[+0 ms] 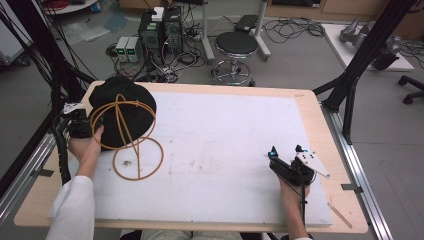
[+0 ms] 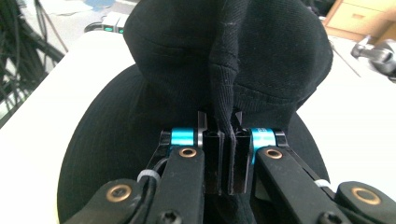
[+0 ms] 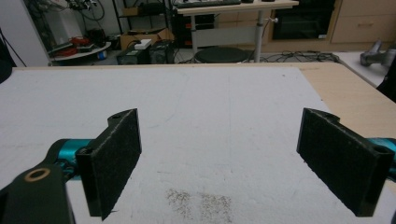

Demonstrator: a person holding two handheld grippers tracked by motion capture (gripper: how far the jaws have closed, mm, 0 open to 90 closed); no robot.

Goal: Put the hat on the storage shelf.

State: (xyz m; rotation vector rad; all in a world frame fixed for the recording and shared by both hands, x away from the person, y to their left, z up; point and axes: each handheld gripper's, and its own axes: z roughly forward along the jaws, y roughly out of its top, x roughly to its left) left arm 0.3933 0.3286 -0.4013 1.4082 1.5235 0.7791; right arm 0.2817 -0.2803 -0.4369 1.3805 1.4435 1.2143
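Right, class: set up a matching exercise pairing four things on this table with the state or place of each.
Things:
1. left gripper
2. right gripper
3. black hat
4. wire stand

States:
A. jaws wide apart over the bare white mat
B. thin tan hoops, partly under the hat
C. pinched into a fold
D. jaws closed on fabric

Pairs: 1-D, 2-A, 3-C, 4-B

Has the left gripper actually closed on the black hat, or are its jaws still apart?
Closed. The left gripper has its jaws pinched together on a fold of the black fabric hat, the cloth squeezed between the pads.
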